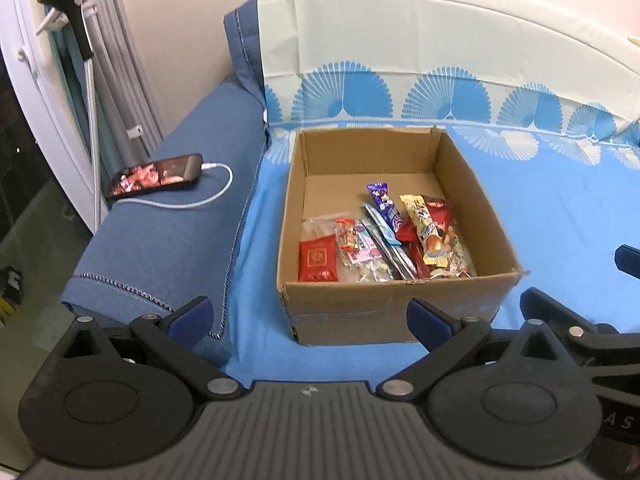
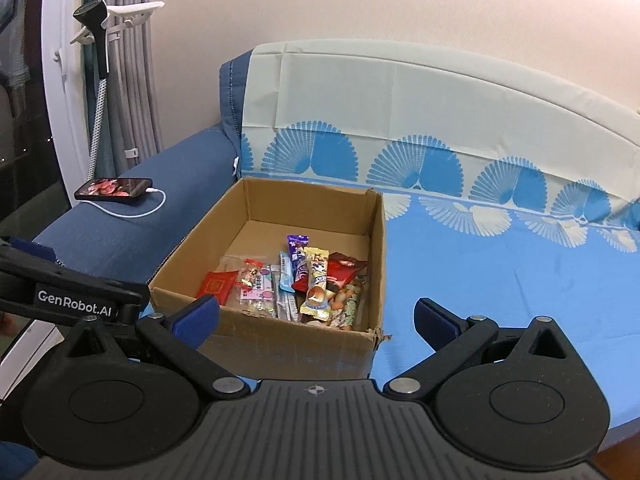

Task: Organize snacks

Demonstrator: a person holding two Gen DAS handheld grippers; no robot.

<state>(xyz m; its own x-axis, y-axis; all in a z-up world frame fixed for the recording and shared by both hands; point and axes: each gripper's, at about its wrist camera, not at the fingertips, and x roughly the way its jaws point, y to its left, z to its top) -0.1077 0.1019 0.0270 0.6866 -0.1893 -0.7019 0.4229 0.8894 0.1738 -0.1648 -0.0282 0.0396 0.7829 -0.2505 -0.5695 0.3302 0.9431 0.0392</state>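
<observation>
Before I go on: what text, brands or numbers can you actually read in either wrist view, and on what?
"GenRobot.AI": white lettering on the left gripper body, in the right wrist view.
"A S": partial letters on the right gripper body, at the left wrist view's edge.
Snack wrappers in the cardboard box: print too small and blurred.
Phone screen: unreadable.

Phone (image 1: 156, 176): lies flat on the sofa's armrest, screen lit, a cable plugged into its end.
Charging cable (image 1: 208, 196): white, loops across the armrest from the phone.
Armrest (image 1: 160, 240): dark blue cover with stitched trim, left of the seat.
Sofa cover (image 2: 500, 272): light blue on the seat, cream on the backrest, printed with blue and white fan shapes.
Curtain (image 2: 132, 80): grey, hangs in folds behind the armrest.
Garment steamer (image 2: 98, 48): black head on a pole, beside a white hanger.
Wall (image 2: 360, 0): plain, pale pink.
</observation>
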